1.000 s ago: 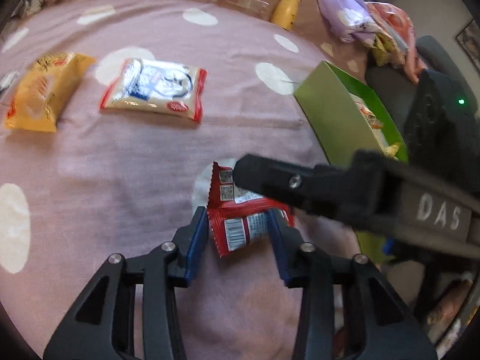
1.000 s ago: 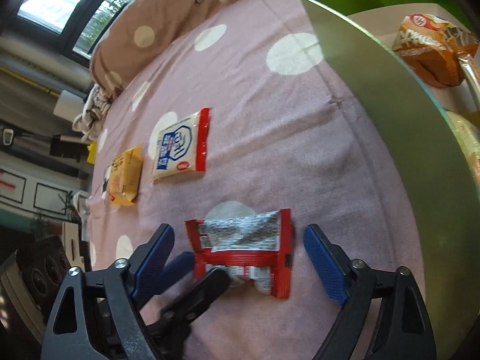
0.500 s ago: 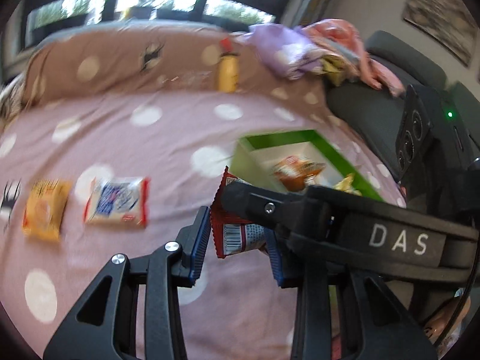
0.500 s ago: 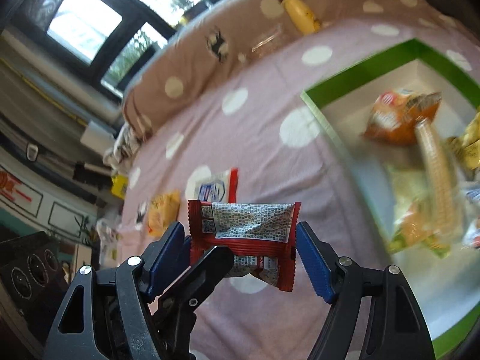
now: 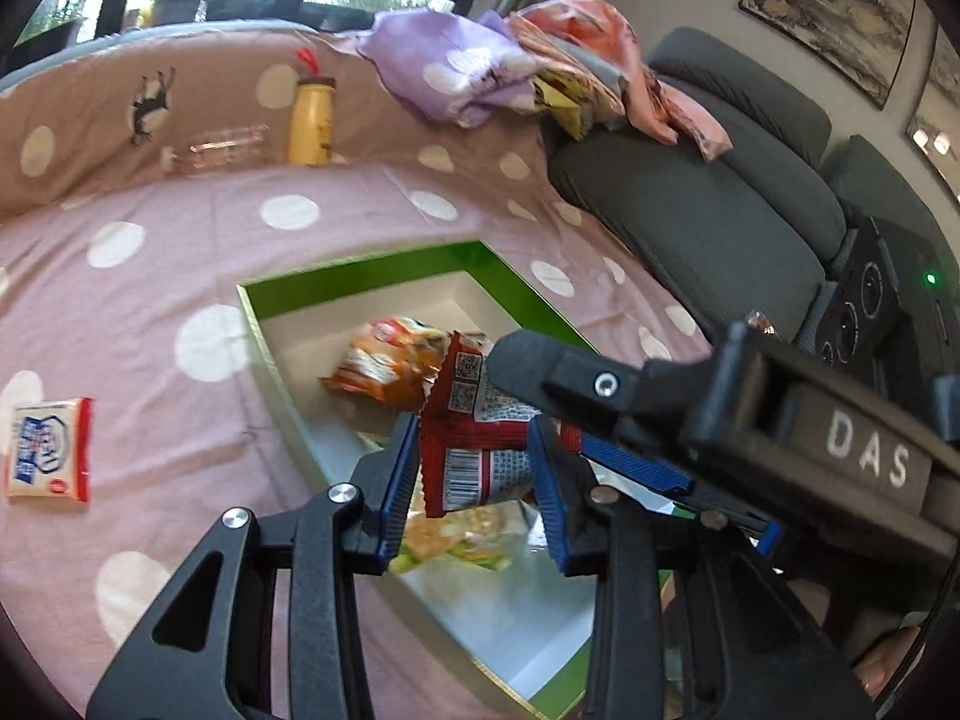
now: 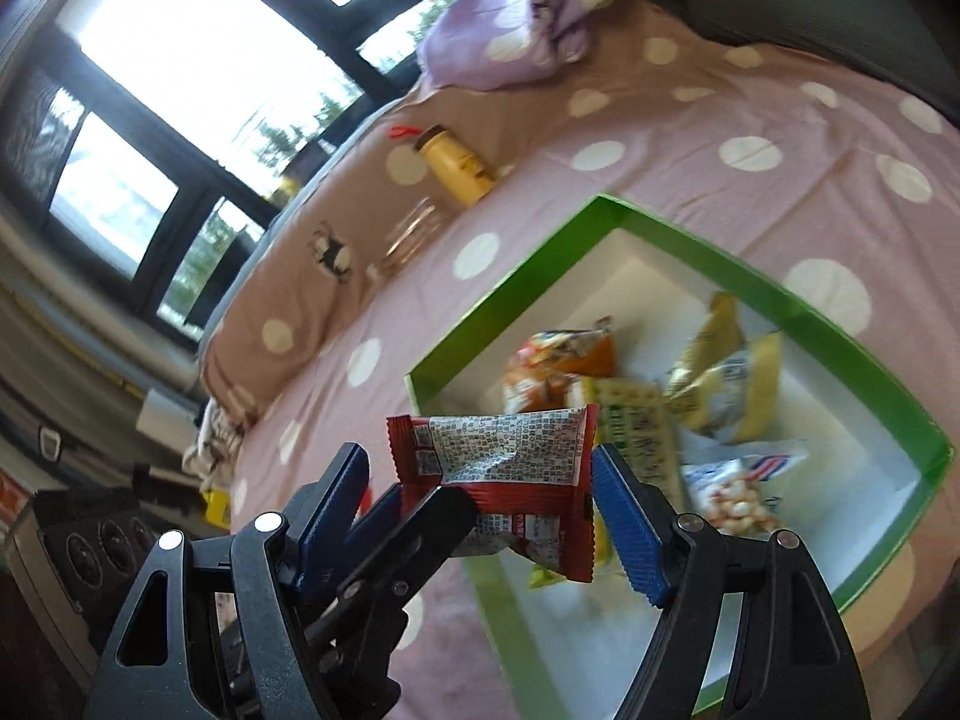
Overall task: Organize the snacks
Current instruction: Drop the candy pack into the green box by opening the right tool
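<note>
My left gripper [image 5: 474, 480] is shut on a red snack packet [image 5: 474, 456] and holds it in the air over the near corner of a green box [image 5: 270, 354]. In the right wrist view the same packet [image 6: 510, 468] sits between the fingers of my right gripper [image 6: 480, 504], whose blue pads [image 6: 624, 516] stand wide; the right one touches the packet's edge. The left gripper's fingers [image 6: 414, 534] cross in front there. The green box [image 6: 810, 312] holds several snack bags. A white and blue snack packet [image 5: 48, 450] lies on the pink dotted cloth at the left.
A yellow bottle [image 5: 309, 123] and a clear jar [image 5: 222, 144] lie at the back of the cloth. Purple and orange bags [image 5: 456, 72] are piled on a grey sofa [image 5: 690, 204]. A black device [image 5: 876, 306] stands at the right.
Both grippers have lifted the red packet off the cloth and carried it to the right, over the green box. The yellow packet has left the left wrist view.
</note>
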### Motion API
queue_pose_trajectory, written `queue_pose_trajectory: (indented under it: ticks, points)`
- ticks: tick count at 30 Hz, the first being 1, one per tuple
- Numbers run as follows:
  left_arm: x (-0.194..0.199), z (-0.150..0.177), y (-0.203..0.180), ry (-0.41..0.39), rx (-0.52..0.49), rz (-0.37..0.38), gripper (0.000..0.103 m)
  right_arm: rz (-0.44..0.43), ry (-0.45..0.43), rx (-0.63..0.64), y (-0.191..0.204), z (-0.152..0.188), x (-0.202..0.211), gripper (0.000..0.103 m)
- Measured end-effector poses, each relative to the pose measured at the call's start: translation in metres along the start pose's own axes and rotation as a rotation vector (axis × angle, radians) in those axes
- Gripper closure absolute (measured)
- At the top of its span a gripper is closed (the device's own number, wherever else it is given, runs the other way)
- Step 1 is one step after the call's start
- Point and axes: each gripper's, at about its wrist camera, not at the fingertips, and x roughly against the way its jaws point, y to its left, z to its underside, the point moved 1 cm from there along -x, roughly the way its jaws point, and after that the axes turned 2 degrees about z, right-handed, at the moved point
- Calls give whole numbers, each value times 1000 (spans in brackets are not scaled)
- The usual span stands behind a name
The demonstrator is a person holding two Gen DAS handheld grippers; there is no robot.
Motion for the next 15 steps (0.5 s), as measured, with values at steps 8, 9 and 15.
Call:
queue_pose_trajectory:
  ticks: [8,9,15]
  points:
    - [19,14,5,7,-17,-37,41,-7,-36,-72,-19,-7,6,21]
    - [27,14,10,-8,-2,-53,39,11,-56,-59,-16,-7,9,17]
    - [85,11,48,-90,36,-146,24,45,-107,39,8,-2,13,14]
